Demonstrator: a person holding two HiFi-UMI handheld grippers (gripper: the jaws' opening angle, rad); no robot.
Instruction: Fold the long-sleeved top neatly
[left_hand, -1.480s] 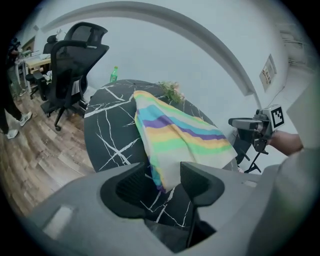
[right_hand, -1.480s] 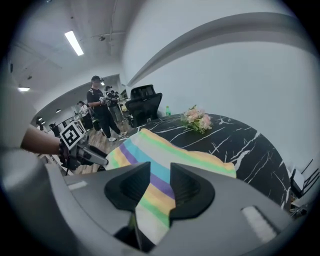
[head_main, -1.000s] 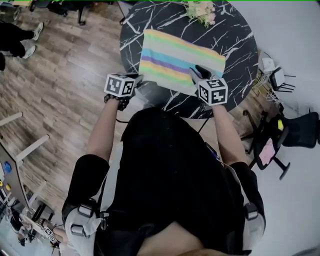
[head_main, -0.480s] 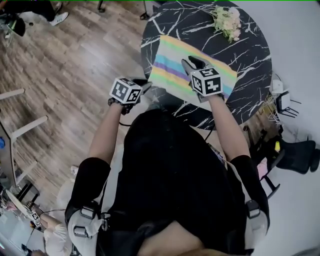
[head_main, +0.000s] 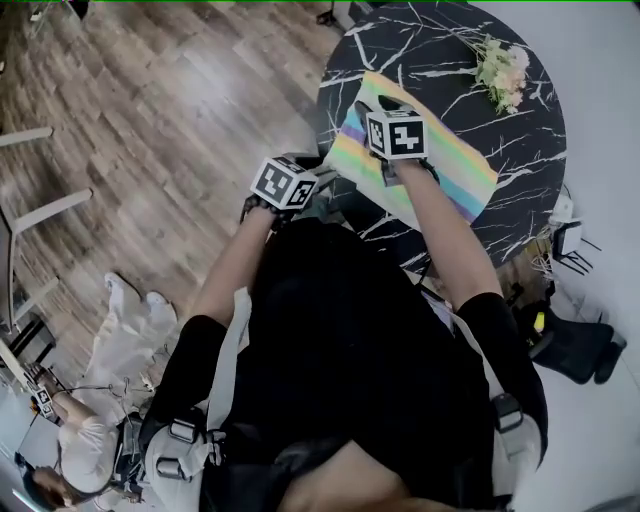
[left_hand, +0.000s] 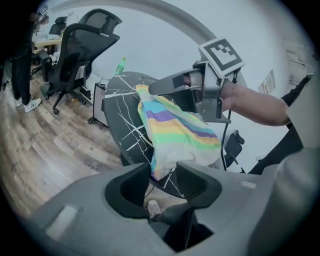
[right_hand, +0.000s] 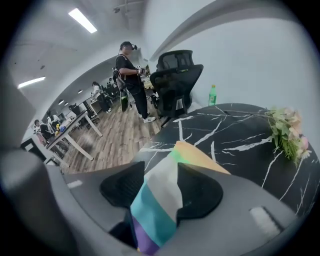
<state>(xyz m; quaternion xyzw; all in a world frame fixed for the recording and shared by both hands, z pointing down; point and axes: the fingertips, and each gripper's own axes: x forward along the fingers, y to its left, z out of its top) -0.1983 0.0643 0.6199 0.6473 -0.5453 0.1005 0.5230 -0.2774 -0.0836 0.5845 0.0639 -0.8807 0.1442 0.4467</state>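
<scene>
The left gripper (left_hand: 162, 176) points down and forward at the near left rim of the bench (head_main: 440, 45). Its jaws have just been opening and now stand partly apart. A white-backed corner of the striped long-sleeved top (head_main: 452, 168) hangs down between them with a gap beside the left jaw, so the pads are not pressing on it. The gloved left hand (head_main: 262, 208) sits low and close to the body, the forearm bent and angled up toward the bench edge.

The right gripper (right_hand: 159, 186) tilts steeply down over the far left end of the top. Its jaws have just been opening too and stand wide, with a raised fold of teal, white and purple cloth filling the space between them. The right arm (head_main: 440, 232) stretches forward from the shoulder across the bench, well ahead of the left.

In the left gripper view the cloth runs from that gripper's jaws up to the right gripper's tips. The rest of the folded top lies in pastel bands on the round black marble-patterned bench. A bunch of pale flowers (head_main: 500, 70) lies at the far side, apart from the top. Past the bench stand a green bottle (right_hand: 212, 95), a black office chair (right_hand: 175, 80) and a person (right_hand: 130, 65) on the wooden floor (head_main: 150, 120).
</scene>
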